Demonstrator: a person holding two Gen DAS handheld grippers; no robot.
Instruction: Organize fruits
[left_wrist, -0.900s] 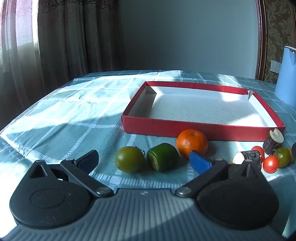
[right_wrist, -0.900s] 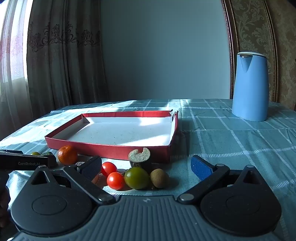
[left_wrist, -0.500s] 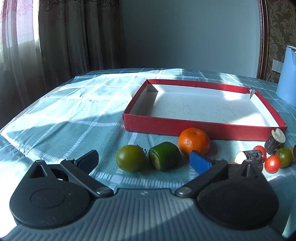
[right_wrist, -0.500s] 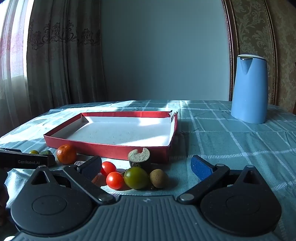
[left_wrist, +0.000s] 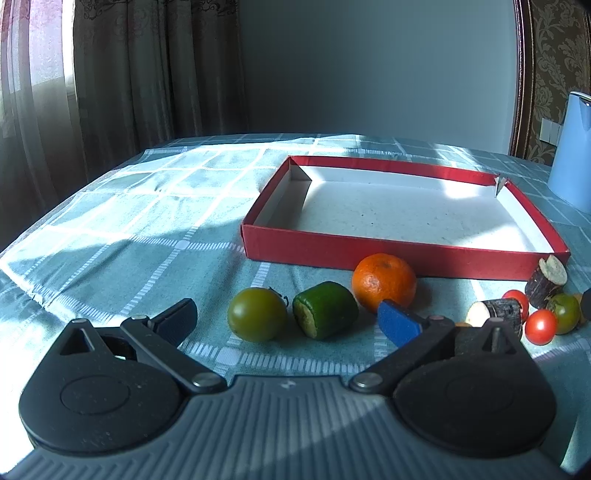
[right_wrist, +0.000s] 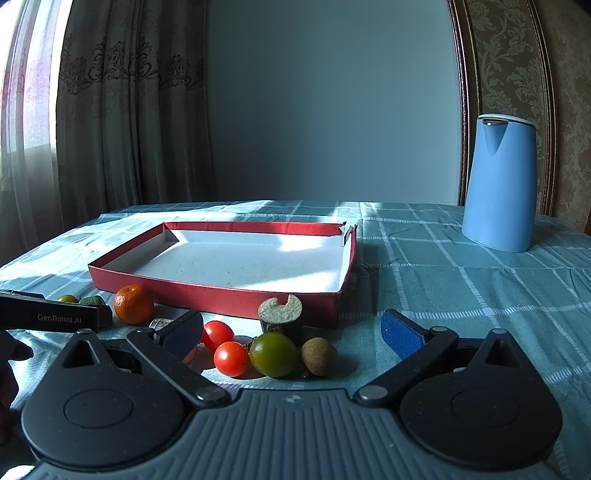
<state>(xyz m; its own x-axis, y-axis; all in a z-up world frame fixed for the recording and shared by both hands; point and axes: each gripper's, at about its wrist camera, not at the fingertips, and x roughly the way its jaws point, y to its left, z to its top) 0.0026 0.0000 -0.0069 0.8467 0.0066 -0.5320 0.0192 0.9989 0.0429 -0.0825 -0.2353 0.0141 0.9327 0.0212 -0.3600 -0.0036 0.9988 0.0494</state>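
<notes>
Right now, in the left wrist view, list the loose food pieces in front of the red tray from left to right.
Green tomato → green cut piece → orange → dark cut piece → red cherry tomato.

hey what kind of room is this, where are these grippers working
Most likely a dining or living room in a home: a table under a checked teal tablecloth, heavy patterned curtains at a sunlit window, damask wallpaper and a blue kettle behind the red tray.
</notes>
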